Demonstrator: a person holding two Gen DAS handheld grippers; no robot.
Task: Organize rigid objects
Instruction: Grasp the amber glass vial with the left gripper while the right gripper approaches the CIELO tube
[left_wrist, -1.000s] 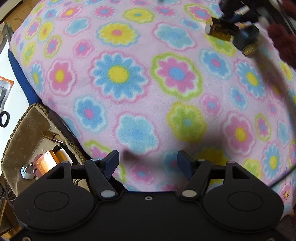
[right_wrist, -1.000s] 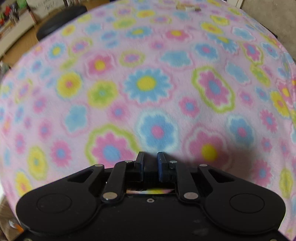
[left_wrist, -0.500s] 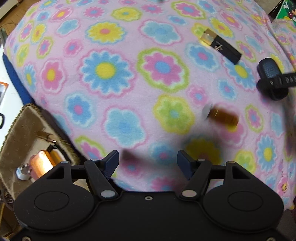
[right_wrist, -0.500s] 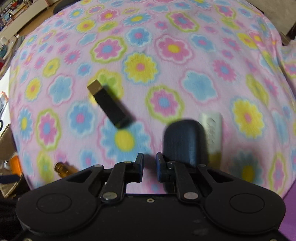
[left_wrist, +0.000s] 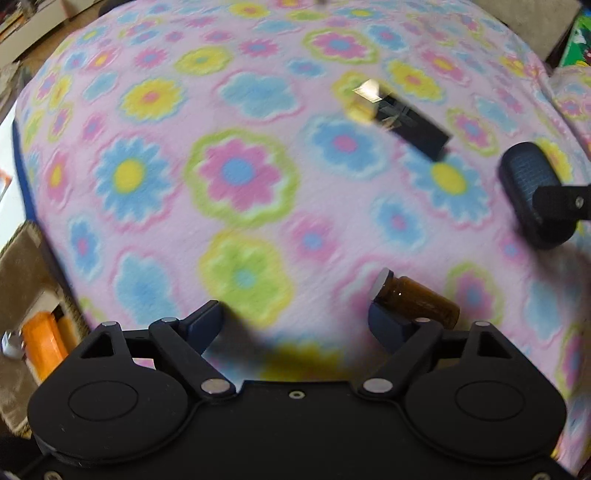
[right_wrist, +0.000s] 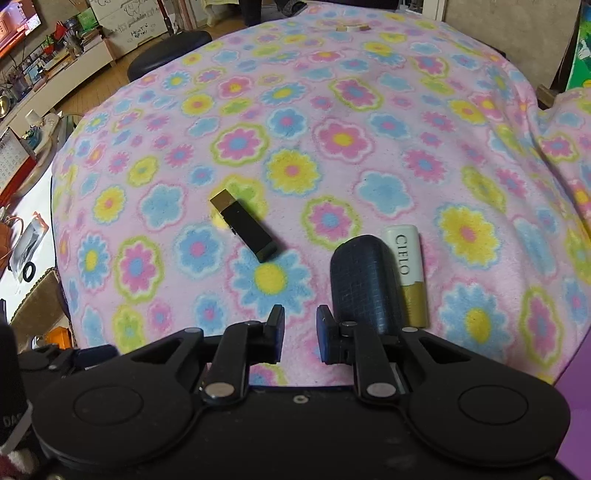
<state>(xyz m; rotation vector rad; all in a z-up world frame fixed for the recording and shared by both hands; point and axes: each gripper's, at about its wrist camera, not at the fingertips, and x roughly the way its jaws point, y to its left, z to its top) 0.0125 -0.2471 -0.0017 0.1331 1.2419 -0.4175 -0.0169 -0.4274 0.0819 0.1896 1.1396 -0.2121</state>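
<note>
The white-and-gold tube (right_wrist: 405, 273) read "CIELO" in dark capitals along its white part; it lay touching the dark blue case (right_wrist: 364, 284), on its right side.

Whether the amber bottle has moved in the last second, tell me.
Yes. The amber bottle came toward the camera: earlier far beyond the lime-green flower, now lying beside it on its right.

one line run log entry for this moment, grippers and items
left gripper: open, empty | right gripper: open, empty | brown bottle: lying by left gripper | black box, dark case, white tube: on blanket
</note>
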